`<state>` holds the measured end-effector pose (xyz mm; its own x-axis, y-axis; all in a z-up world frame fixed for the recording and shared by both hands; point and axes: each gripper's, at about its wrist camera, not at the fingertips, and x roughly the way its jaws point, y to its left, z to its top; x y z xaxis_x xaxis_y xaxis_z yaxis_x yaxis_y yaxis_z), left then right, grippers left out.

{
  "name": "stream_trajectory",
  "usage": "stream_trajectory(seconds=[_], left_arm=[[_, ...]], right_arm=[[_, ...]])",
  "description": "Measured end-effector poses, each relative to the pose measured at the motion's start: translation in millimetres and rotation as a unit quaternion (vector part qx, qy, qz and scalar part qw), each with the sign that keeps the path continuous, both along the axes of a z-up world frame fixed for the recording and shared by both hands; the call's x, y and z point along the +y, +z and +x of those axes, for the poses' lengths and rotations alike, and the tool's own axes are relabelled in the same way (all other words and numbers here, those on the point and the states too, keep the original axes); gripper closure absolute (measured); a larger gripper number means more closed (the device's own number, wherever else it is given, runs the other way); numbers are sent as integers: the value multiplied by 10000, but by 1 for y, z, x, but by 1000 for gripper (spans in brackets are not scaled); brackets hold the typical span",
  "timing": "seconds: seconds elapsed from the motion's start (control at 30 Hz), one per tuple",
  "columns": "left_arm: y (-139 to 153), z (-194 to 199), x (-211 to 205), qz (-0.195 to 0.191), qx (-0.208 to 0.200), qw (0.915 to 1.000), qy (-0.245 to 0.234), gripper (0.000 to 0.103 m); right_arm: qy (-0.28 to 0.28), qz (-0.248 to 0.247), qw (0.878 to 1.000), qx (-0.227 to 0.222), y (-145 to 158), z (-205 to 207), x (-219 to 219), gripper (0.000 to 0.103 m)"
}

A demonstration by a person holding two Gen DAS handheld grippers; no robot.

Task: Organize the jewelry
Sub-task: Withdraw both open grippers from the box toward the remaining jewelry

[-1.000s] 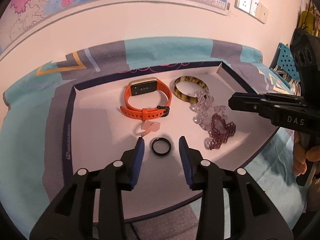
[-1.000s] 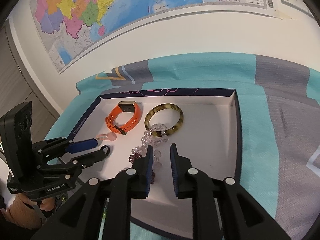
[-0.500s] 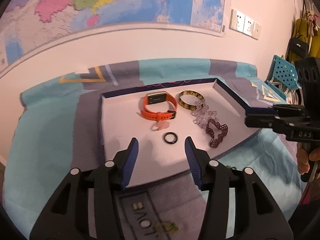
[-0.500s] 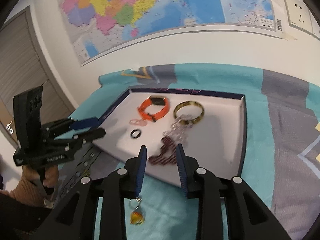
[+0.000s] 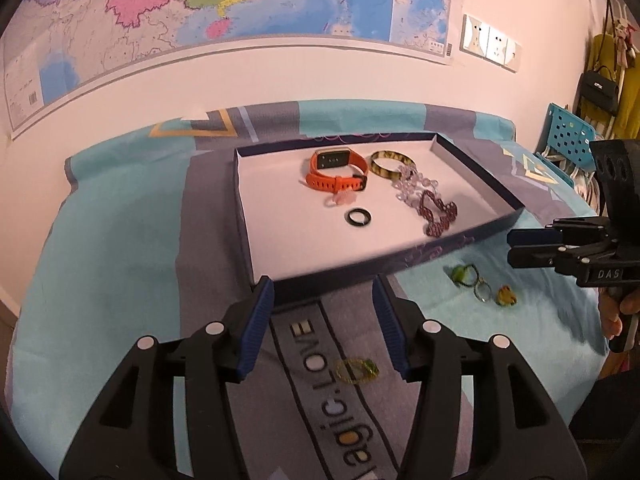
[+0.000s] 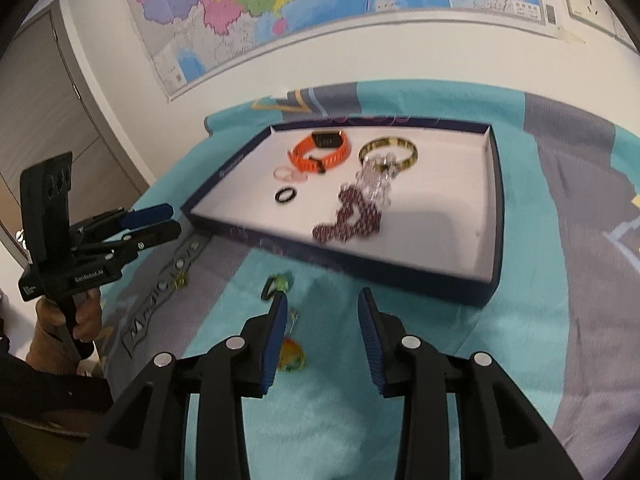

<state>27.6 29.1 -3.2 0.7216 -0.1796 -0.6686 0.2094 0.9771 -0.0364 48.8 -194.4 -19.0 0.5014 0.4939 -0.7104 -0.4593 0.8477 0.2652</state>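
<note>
A navy tray (image 5: 240, 200) with a white floor holds an orange watch (image 5: 336, 172), a mottled bangle (image 5: 390, 160), clear beads (image 5: 412, 186), a dark red bead bracelet (image 5: 436, 212), a pink ring (image 5: 340, 199) and a black ring (image 5: 359, 217). My left gripper (image 5: 322, 284) hovers over the cloth in front of the tray, jaws opening, nothing between them. A yellow-green ring (image 5: 356, 370) lies below it. My right gripper (image 6: 323, 296) is also opening and empty, just right of a green trinket (image 6: 278, 284) and an orange-yellow piece (image 6: 292, 354).
A teal and grey cloth (image 5: 120, 260) covers the table, which ends at a wall with a map. A silver ring (image 5: 482, 291) lies between the green and yellow pieces. A blue perforated basket (image 5: 568, 136) stands at far right. A hand (image 6: 84, 320) holds the left gripper's handle.
Both grippers have pulled back out of the tray to the cloth in front of it, and their jaws have widened. The black ring and the dark red bracelet stayed in the tray.
</note>
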Motion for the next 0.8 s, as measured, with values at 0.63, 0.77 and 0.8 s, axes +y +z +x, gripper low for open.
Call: stream_trajectory(seconds=[0.63,0.77,0.8], left_arm=[[-24,-27,-11,4,329,9991,-276,48],[-26,-27,-15,38,412,9985,-365,54],[-27,-26,-17,45,449,9982,-400,58]], right_arm=[[169,-314,9994,45,-16,-23,14,62],[163,-331,9993,28,-16,-23,15,61],[162,-327,9993,26,-16,-23,15,61]])
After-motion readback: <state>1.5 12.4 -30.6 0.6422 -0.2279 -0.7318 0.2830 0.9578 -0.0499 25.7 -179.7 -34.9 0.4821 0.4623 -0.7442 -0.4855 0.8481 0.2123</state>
